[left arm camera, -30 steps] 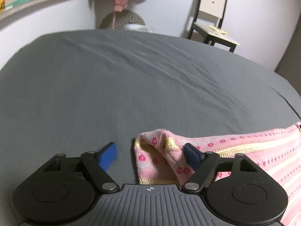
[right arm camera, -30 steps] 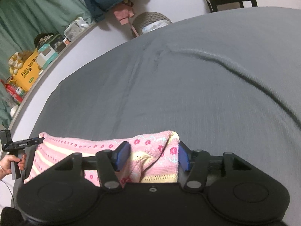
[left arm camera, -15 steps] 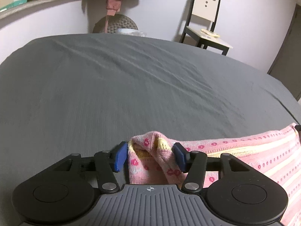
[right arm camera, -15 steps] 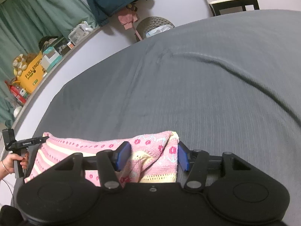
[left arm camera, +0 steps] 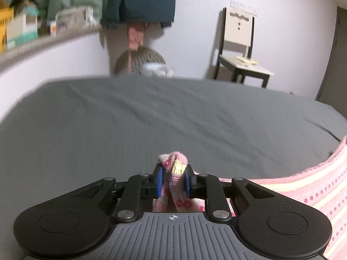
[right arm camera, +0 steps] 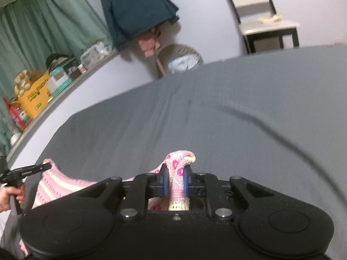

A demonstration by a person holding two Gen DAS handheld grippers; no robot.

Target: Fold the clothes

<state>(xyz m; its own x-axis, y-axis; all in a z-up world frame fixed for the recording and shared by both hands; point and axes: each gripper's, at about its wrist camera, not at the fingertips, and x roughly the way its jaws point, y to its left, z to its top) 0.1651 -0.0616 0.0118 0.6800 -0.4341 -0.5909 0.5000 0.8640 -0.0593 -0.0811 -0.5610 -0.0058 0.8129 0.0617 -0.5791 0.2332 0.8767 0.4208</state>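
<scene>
A pink knitted garment (left arm camera: 299, 186) with pale yellow stripes and rows of small red flower dots hangs stretched between the two grippers above a grey bedsheet (left arm camera: 173, 119). One bunched corner of it stands pinched between the blue pads (left arm camera: 159, 181) of the left gripper (left arm camera: 172, 181), whose jaws are closed on the fabric; from there the cloth runs off to the right edge of the left wrist view. The opposite corner, showing its cream ribbed hem, is clamped in the same way in the right gripper (right arm camera: 175, 183), jaws closed on the knit. In the right wrist view the garment spans leftward to the left gripper, seen from the side with a hand (right arm camera: 10, 195) on its grip.

Beyond the bed, a round woven basket (left arm camera: 139, 62) stands against the pale wall and holds something light and crumpled, too blurred to identify. A dark teal jacket (right arm camera: 134, 10) hangs above it, with a pink item (right arm camera: 148, 45) below the hem. A ledge (right arm camera: 65, 91) along the wall carries a yellow cardboard box (right arm camera: 35, 96) with pale rounded objects showing at its top, a clear plastic container (right arm camera: 93, 54) and smaller boxes, before green curtains (right arm camera: 47, 28). A chair (left arm camera: 240, 49) with a cream seat bears a small flat yellowish item (left arm camera: 247, 59).
</scene>
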